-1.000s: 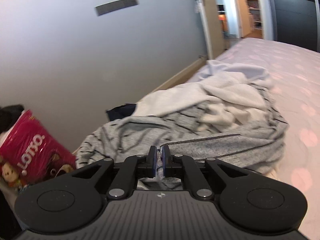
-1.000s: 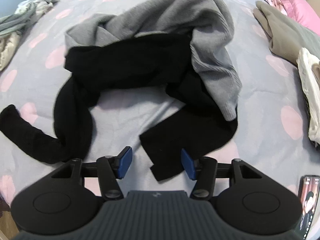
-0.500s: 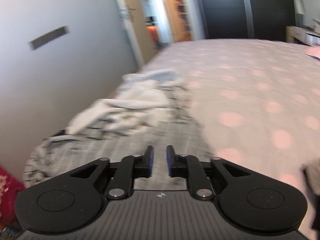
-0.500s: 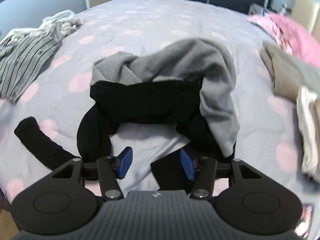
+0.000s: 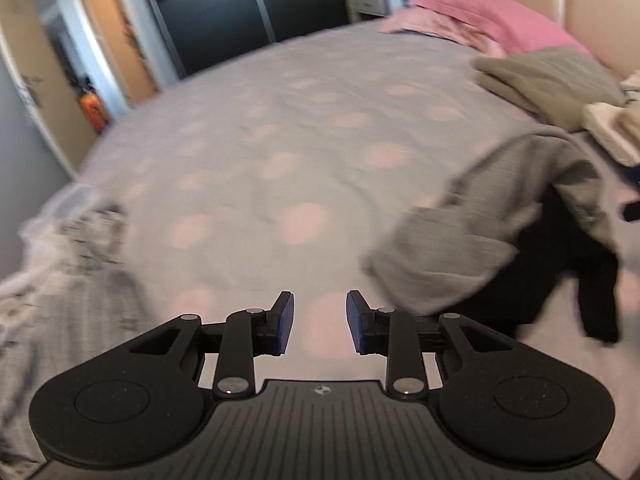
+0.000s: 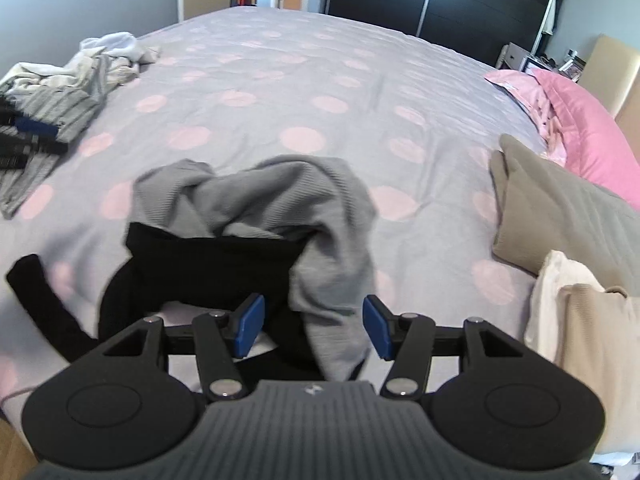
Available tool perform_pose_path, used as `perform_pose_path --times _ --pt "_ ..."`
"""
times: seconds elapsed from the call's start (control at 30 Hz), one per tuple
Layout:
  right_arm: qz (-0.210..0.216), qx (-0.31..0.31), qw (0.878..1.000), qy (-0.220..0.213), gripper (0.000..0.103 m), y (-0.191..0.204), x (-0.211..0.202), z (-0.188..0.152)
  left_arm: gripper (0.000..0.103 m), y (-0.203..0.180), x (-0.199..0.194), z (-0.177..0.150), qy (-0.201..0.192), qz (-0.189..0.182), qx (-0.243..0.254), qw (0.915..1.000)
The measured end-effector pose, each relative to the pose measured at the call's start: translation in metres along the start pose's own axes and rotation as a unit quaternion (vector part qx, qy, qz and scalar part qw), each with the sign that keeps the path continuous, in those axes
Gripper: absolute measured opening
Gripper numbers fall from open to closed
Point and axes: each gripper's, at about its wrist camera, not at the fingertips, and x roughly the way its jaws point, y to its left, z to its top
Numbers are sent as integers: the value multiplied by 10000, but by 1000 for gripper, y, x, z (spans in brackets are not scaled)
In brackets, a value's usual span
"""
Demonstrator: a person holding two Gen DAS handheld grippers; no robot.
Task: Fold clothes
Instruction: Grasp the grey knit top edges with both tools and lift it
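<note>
Change since earlier: the left gripper has swung away from the striped pile, now at the left edge of its view, and its fingers, a second ago nearly shut, now stand apart; the right gripper has tilted up, so the whole bed shows.
Left fingers: moderately open, nothing between them, over bare spotted bedcover.
Right fingers: wide open, holding nothing; a hanging end of the grey sweater lies between and beyond them, though I cannot tell whether it touches.
Clothes to fold: the grey sweater lies crumpled in the centre of the right view, draped over a black garment whose long parts trail to the lower left; in the left view both sit at the right of the frame.
Handling: probably a soft, light ribbed knit, limp, stretchy, not fragile; it would sag and bunch if lifted at one point.
Where to grip: likely an edge or corner, such as a hem or shoulder, one gripper on each side, to peel it off the black garment.
Already stacked: a folded beige pile at the right.
</note>
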Motion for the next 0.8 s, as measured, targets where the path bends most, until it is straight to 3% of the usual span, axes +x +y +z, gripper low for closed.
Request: perform_pose_path --times 0.1,0.13,0.4,0.5,0.53,0.57,0.8 --pt "15 266 9995 149 58 -12 17 -1 39 -19 15 6 67 -311 -50 9995" --pt "45 336 9992 200 58 -14 22 0 47 -25 20 8 72 -368 -56 9993" --pt "171 487 9985 176 54 -14 44 14 48 -55 71 29 549 -579 -293 9964" --pt "64 640 9978 132 33 -17 49 18 32 -52 83 31 755 -613 -477 9941" --pt "50 710 9974 141 14 -20 50 18 20 -50 84 31 770 -615 -520 9938" --pt "15 784 9968 152 11 -22 50 18 14 -48 84 31 768 -617 -551 9936" --pt "-737 1309 9877 -429 7 -49 18 28 11 -19 35 47 30 -328 -814 9961"
